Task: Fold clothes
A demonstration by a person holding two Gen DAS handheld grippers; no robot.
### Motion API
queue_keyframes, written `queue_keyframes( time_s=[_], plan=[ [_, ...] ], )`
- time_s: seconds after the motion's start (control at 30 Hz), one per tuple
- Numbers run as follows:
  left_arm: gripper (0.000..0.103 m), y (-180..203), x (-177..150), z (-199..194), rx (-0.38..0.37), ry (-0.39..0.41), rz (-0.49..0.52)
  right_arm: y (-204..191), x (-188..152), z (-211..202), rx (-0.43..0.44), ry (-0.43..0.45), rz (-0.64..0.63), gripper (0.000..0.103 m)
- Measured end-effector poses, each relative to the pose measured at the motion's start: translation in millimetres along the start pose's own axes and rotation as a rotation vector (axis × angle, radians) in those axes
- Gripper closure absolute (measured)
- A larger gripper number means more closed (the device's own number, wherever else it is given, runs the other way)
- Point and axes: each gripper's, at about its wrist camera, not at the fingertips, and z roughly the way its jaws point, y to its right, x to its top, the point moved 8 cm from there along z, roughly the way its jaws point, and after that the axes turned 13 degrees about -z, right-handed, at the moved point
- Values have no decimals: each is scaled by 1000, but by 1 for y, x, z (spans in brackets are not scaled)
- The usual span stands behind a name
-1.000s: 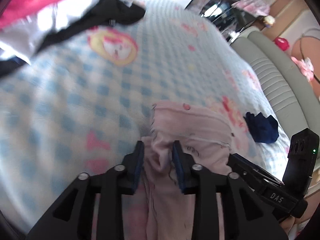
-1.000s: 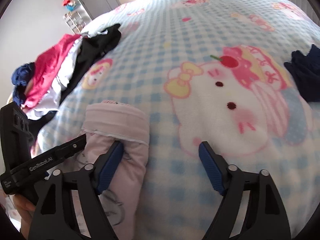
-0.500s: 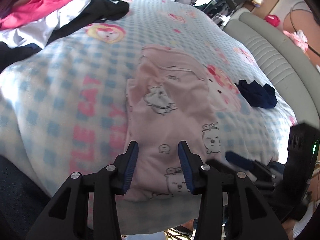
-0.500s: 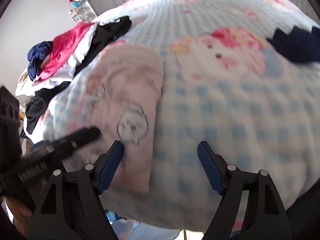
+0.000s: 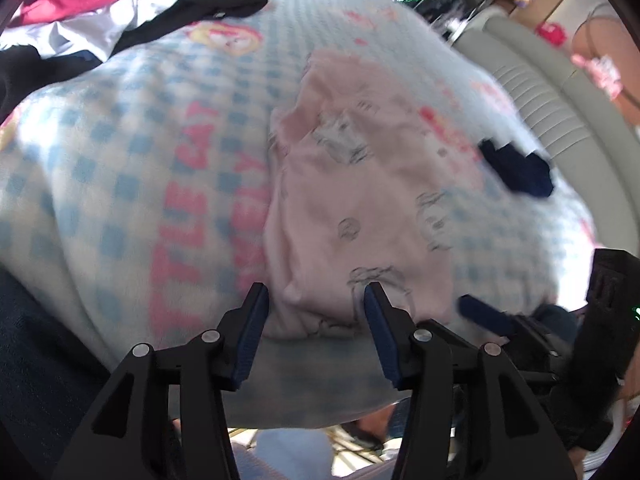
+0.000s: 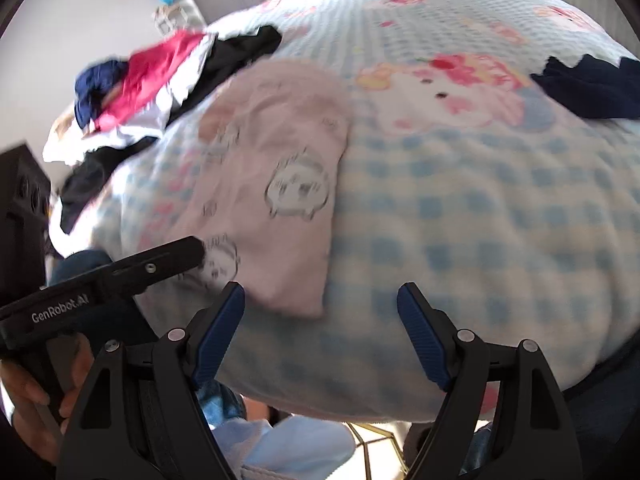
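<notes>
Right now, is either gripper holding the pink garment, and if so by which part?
Nothing is held. The left gripper has just been opening, jaws apart over the pink garment's near edge, not pinching it. The right gripper is wide open beside it.

The left tongs (image 5: 314,326), just opening, hover apart over the pink garment (image 5: 352,208) lying on the checked blanket (image 5: 112,168).

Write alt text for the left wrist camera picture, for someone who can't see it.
A pink printed garment lies spread on a blue-checked cartoon blanket, and the open left gripper frames its near edge without pinching it. A pile of clothes sits far left, a navy item to the right.
</notes>
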Motion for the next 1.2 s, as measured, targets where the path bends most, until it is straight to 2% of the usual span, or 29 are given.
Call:
queue_keyframes(
  time_s=[0.07, 0.17, 0.27, 0.33, 0.57, 0.63, 0.73, 0.87, 0.9, 1.0, 1.1, 1.2],
  plan=[
    [51, -6, 3, -6, 9, 23, -29, -3, -6, 9, -30, -36, -35, 23],
    [50, -20, 5, -15, 43, 72, -71, 5, -15, 8, -44, -52, -22, 27],
    [50, -25, 6, -19, 35, 83, -108, 18, -13, -2, -30, -40, 50, 28],
    [50, -26, 8, -22, 40, 96, -111, 19, -15, -5, -48, -37, 36, 27],
    [50, -29, 5, -22, 22, 77, -127, 26, -21, -5, -66, -48, 39, 27],
    [50, -29, 6, -24, -24, 74, -151, 28, -22, -6, -68, -49, 39, 28],
    [50, -32, 8, -29, -137, 61, -216, 30, -21, -10, -60, -37, 54, 28],
    [50, -34, 8, -27, -268, 11, -285, 33, -11, -21, -6, 30, 135, 27],
    [50, -32, 6, -24, -279, -8, -289, 33, -10, -23, 1, 41, 144, 26],
    [50, -30, 0, -15, -218, -30, -251, 27, -6, -21, 10, 47, 131, 26],
    [53, -29, 0, -13, -146, -10, -216, 21, -5, -17, 13, 44, 113, 26],
    [55, -27, 4, -17, -128, 23, -197, 26, -6, -17, -21, 27, 107, 26]
  ],
)
